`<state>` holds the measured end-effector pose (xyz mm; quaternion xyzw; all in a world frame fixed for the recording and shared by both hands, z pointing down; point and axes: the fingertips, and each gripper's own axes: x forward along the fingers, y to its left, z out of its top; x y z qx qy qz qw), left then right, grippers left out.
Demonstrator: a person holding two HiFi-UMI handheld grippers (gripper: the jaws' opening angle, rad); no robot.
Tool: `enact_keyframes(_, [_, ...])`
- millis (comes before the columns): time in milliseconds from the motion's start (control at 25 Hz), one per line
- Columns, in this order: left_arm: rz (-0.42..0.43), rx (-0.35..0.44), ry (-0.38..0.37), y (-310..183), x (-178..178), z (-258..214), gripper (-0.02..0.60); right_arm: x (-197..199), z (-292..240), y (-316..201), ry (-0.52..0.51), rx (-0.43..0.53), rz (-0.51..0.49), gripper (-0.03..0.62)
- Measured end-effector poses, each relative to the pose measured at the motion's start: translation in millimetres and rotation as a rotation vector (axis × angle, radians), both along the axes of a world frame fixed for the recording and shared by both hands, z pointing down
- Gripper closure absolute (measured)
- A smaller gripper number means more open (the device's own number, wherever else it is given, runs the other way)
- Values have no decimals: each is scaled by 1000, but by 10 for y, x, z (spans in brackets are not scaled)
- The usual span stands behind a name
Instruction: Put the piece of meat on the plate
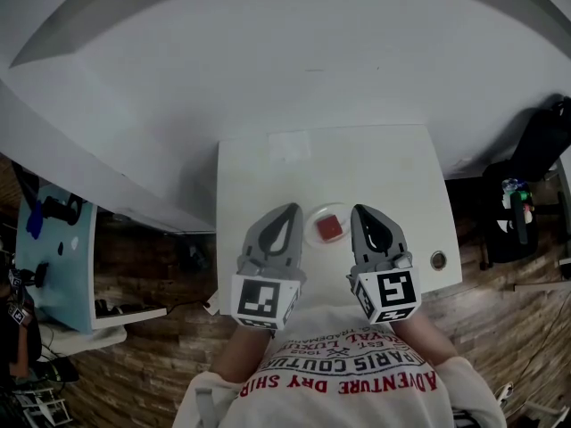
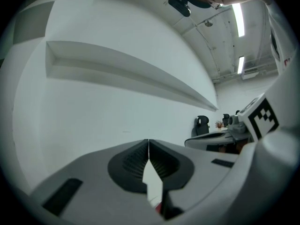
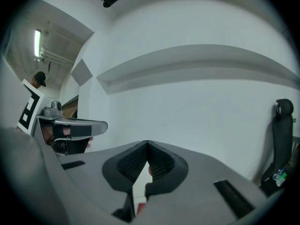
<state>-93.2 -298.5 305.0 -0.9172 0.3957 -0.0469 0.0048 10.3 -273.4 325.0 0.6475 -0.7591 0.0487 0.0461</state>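
Both claw cameras show only a red sliver of the piece of meat (image 1: 332,228). It sits on the plate (image 1: 312,232) on the table (image 1: 375,163). Your left claw (image 1: 291,209) and right claw (image 1: 359,209) flank the plate, both fully closed and empty.

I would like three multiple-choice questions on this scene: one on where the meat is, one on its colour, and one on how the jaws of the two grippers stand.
1. Where does the piece of meat lie?
A. on the plate
B. on the floor
C. in a bowl

2. What colour is the meat?
A. green
B. red
C. blue

3. How do the jaws of the left gripper and the right gripper stand?
A. both wide open
B. only one shut
C. both shut, empty

Answers:
1 A: the head view shows it on the plate, between the grippers.
2 B: it shows red against the pale plate.
3 C: in each gripper view the tips meet on nothing.
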Motion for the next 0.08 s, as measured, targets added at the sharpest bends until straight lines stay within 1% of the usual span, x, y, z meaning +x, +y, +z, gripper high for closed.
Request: enact_keyframes(80, [5,-3,-1,-7,26,17,574,17,17,-8,0,-2,0,582])
